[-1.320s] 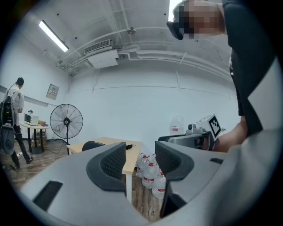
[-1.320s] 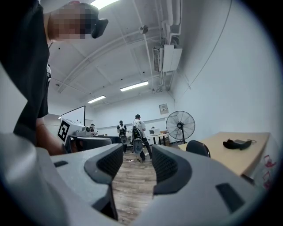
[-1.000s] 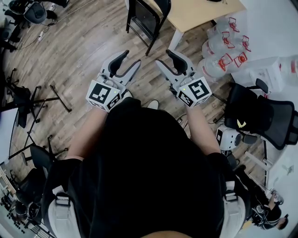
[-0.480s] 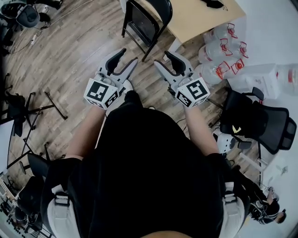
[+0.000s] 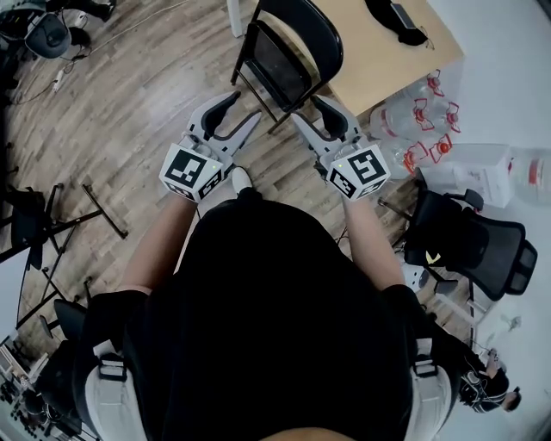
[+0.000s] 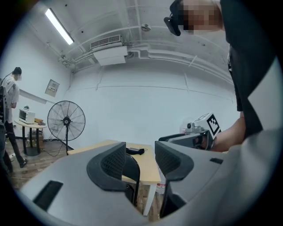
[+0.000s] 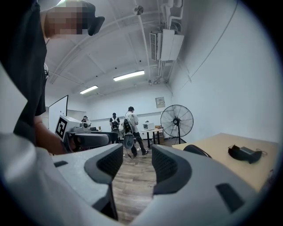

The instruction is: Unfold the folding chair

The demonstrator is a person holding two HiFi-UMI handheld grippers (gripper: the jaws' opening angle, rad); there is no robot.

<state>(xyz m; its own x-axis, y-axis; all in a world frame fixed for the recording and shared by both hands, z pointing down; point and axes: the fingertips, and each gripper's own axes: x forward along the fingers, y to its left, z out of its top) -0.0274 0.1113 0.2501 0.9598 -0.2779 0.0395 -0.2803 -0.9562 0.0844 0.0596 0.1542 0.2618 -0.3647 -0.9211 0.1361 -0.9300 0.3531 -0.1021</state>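
Note:
A black folding chair stands folded, leaning against a light wooden table at the top of the head view. My left gripper is held out level just short of the chair's left side, its jaws a little apart with nothing between them. My right gripper is beside the chair's right lower edge, also slightly open and empty. In the left gripper view the chair's back shows between the pads of the left gripper. In the right gripper view the chair's top lies right of the right gripper.
Large water bottles stand on the floor right of the table. A black office chair is at the right, black stand legs at the left. A dark object lies on the table. A standing fan and people are far off.
Both grippers have moved forward together toward the folding chair, which now lies much nearer and larger in the head view. The jaws' gaps look unchanged.

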